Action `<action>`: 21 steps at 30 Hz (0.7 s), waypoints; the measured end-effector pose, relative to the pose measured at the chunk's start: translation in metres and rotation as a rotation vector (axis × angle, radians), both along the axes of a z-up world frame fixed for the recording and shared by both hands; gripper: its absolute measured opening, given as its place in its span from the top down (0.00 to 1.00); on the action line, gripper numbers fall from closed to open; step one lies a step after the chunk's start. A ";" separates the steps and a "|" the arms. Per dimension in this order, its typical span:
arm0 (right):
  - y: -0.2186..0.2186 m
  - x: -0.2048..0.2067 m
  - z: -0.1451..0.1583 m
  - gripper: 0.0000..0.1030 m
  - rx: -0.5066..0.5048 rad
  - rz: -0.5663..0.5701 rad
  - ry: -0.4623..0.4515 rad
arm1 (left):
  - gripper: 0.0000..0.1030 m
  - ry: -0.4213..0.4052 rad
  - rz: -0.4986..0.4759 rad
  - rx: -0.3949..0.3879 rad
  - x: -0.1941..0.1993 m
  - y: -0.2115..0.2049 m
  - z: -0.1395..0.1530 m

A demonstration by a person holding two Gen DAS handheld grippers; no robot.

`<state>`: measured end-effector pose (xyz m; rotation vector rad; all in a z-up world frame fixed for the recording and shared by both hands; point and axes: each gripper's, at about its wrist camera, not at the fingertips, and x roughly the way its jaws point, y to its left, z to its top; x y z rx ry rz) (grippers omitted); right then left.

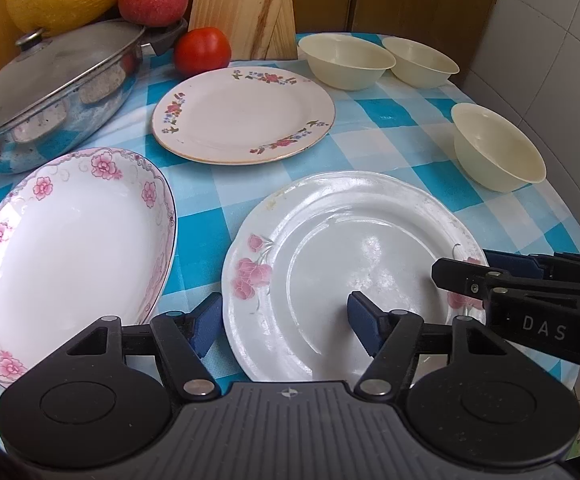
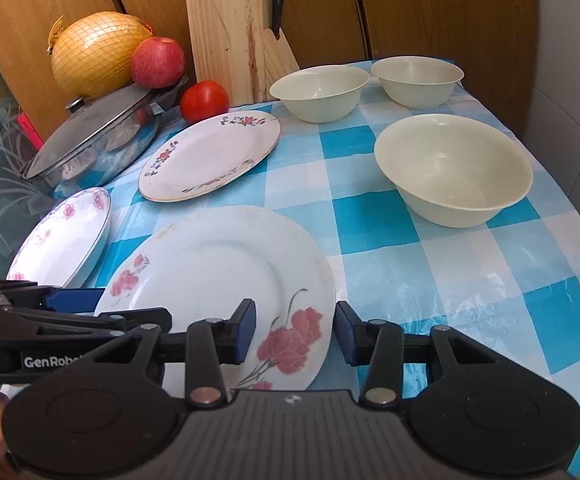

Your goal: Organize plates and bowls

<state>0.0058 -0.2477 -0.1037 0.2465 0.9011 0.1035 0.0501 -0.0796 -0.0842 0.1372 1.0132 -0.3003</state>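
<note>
A white plate with pink roses (image 1: pixel 350 264) (image 2: pixel 217 276) lies nearest on the blue checked table. My left gripper (image 1: pixel 285 322) is open, its fingers straddling that plate's left rim. My right gripper (image 2: pixel 294 330) is open, straddling the plate's right rim; it also shows from the side in the left wrist view (image 1: pixel 490 276). A deep pink-flowered plate (image 1: pixel 69 248) (image 2: pixel 65 232) lies left. A flat floral plate (image 1: pixel 243 114) (image 2: pixel 209 156) lies behind. Three cream bowls stand right: near (image 1: pixel 498 148) (image 2: pixel 454 172), far left (image 1: pixel 346 60) (image 2: pixel 320 90), far right (image 1: pixel 420 60) (image 2: pixel 416 80).
A lidded steel pan (image 1: pixel 53 84) (image 2: pixel 97 136) sits at the back left, with a pomelo (image 2: pixel 97 52) and an apple (image 2: pixel 157 62) behind it. A tomato (image 1: pixel 202 50) (image 2: pixel 204 101) and a wooden knife block (image 2: pixel 233 32) stand at the back. The table edge drops off right.
</note>
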 end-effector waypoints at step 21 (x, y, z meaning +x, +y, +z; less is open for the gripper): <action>-0.004 -0.011 0.008 0.62 -0.044 -0.008 -0.034 | 0.20 -0.088 -0.031 0.056 -0.015 -0.004 0.008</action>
